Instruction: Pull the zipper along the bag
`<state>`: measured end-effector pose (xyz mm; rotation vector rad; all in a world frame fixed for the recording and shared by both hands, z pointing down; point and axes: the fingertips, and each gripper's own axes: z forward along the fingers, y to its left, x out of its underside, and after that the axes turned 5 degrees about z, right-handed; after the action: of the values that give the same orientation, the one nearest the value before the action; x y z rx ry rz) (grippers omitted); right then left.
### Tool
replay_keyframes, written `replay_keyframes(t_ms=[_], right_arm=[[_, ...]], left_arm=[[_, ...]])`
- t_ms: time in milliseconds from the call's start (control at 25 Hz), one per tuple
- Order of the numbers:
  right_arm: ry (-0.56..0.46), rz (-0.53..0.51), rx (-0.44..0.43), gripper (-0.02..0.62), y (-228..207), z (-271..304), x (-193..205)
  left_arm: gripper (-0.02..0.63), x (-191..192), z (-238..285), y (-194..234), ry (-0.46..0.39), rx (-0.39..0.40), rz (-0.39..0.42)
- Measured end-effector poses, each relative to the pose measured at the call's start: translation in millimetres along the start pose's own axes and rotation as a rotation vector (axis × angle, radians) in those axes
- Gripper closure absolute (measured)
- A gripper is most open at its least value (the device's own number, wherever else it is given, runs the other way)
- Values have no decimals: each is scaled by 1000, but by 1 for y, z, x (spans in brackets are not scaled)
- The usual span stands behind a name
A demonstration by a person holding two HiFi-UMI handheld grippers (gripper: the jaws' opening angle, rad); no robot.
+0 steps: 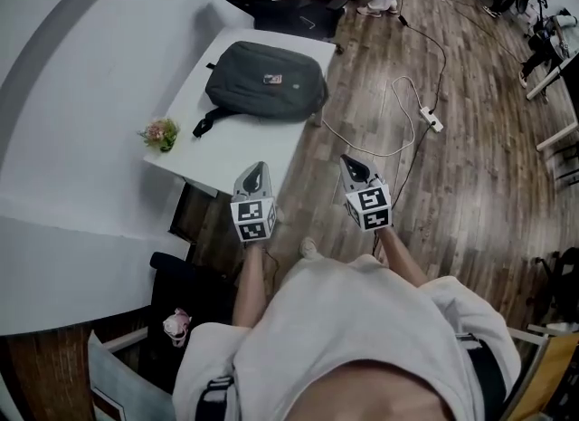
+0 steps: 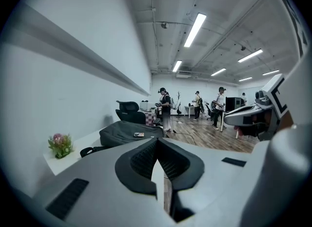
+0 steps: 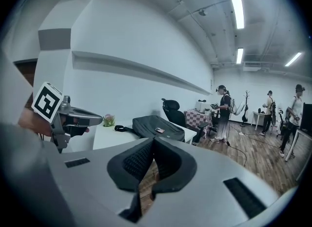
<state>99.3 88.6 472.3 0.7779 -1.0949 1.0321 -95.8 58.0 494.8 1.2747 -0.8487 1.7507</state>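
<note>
A dark grey bag [image 1: 266,80] lies on the white table [image 1: 226,152], with a strap trailing off its left end; it also shows as the bag [image 2: 127,132] in the left gripper view and the bag [image 3: 157,125] in the right gripper view. My left gripper [image 1: 257,170] hovers off the table's near edge, well short of the bag, shut and holding nothing. To its right my right gripper [image 1: 354,167] hangs over the floor, also shut and empty. The zipper pull is too small to make out.
A small pot of pink flowers [image 1: 160,133] stands at the table's left corner. A white cable with a power strip [image 1: 431,119] runs across the wooden floor. A black office chair [image 1: 271,3] stands beyond the table. Several people [image 2: 165,109] stand farther back in the room.
</note>
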Motion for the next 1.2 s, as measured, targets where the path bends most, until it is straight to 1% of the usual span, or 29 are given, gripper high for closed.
replay_keyframes(t_ms=[280, 640, 920, 1200], right_arm=[[22, 1, 24, 581, -8, 51, -8], [62, 29, 37, 581, -24, 88, 1], [87, 40, 14, 581, -47, 132, 5], [123, 42, -72, 581, -71, 191, 7]], left_arm=[[580, 2, 47, 30, 25, 41, 2], [580, 11, 88, 45, 71, 71, 3], [580, 23, 132, 60, 117, 54, -11], [580, 37, 175, 75, 197, -2, -34]])
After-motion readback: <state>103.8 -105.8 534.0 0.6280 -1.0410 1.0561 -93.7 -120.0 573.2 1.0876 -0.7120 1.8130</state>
